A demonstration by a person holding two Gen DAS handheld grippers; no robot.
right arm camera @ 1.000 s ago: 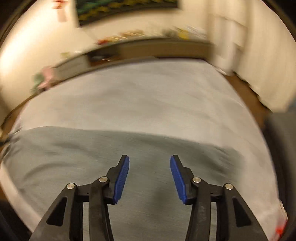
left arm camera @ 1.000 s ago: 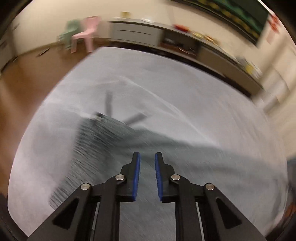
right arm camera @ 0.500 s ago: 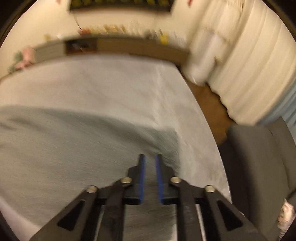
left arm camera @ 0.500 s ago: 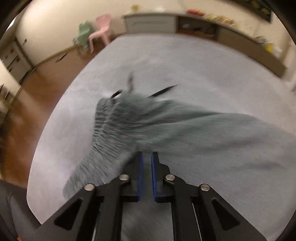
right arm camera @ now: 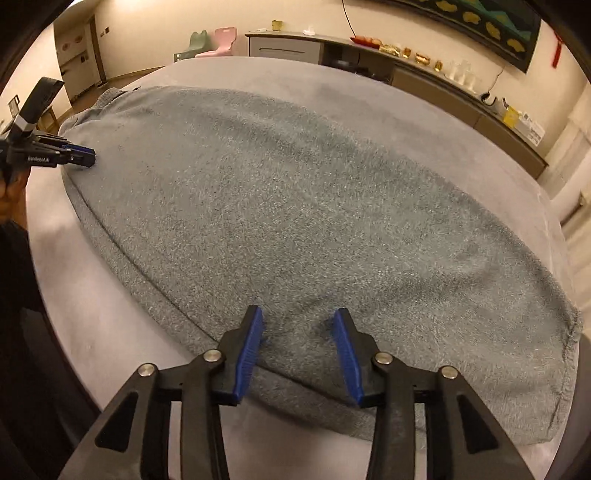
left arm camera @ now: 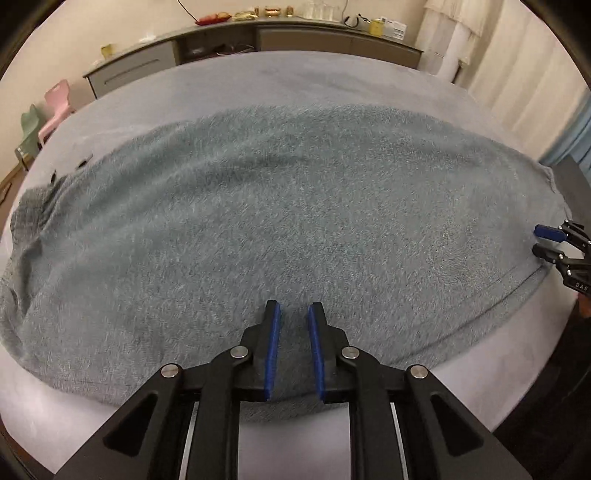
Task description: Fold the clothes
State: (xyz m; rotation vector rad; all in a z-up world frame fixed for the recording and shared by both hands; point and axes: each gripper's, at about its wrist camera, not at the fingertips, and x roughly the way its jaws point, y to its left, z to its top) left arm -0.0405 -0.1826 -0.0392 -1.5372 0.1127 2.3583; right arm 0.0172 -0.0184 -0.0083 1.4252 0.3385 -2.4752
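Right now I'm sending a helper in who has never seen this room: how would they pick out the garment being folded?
Look for the big pale grey table in front of the long sideboard. Spread flat across it lies the garment, a fuzzy teal-grey piece with a ribbed band at one end. It is the only thing on the table, darker and shaggier than the smooth cloth beneath.

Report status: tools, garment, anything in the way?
Left tool and right tool both open, holding nothing. Grey fleece garment spread flat on the grey surface. Nothing lying on it.
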